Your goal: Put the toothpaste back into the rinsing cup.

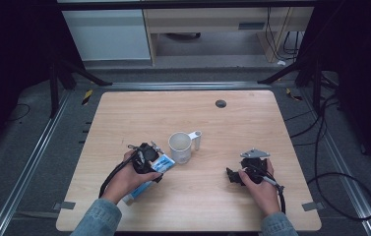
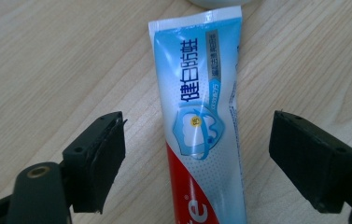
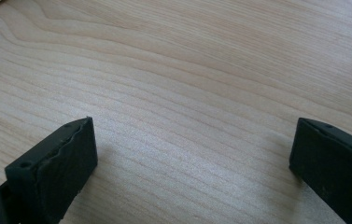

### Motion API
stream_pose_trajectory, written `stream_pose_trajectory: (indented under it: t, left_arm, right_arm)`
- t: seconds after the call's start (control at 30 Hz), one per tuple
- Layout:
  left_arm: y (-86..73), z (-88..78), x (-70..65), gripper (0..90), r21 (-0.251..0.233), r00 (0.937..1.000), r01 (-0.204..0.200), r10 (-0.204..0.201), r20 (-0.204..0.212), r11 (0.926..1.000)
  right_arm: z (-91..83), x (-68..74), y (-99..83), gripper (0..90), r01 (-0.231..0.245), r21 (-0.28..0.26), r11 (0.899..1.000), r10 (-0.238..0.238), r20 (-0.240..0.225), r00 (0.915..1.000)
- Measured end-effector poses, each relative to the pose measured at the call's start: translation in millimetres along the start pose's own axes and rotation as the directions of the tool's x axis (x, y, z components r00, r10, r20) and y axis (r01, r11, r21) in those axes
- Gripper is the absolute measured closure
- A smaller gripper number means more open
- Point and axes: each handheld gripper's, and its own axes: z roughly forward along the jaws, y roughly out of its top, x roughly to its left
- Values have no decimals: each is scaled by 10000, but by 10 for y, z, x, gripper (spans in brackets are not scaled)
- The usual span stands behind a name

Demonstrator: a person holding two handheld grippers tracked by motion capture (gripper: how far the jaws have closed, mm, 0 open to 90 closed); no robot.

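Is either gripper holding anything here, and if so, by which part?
Nothing is held. The left gripper straddles the toothpaste tube mid-body, pads clear of it. The right gripper is open over bare table.

Hidden and cropped bits

From my seat, the toothpaste tube (image 2: 201, 121) runs off the left gripper view's bottom edge, and my left hand (image 1: 126, 179) covers its middle in the high view.

one toothpaste tube (image 2: 201, 116), one white cup (image 1: 180, 147), two grippers

On the toothpaste tube (image 2: 199, 116) I read large blue Chinese characters "健白防蛀", running toward 12 o'clock; the grey strip's small print is illegible.
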Motion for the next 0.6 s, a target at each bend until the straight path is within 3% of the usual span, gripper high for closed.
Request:
stream_pose_trajectory:
  t: [0.13, 0.4, 0.6]
  left_arm:
    - [42, 49, 31, 229, 377, 9995, 68, -79, 304, 9993]
    - [92, 140, 90, 296, 1031, 9984, 154, -210, 531, 9945]
    - [126, 198, 106, 337, 1184, 9965, 238, -330, 762, 9927]
  right_arm:
    - [0, 0, 0, 11, -4, 0, 10000, 4, 0, 10000]
    - [0, 0, 0, 11, -1, 1, 10000, 1, -1, 10000]
    - [1, -1, 1, 11, 11, 2, 10000, -11, 2, 10000]
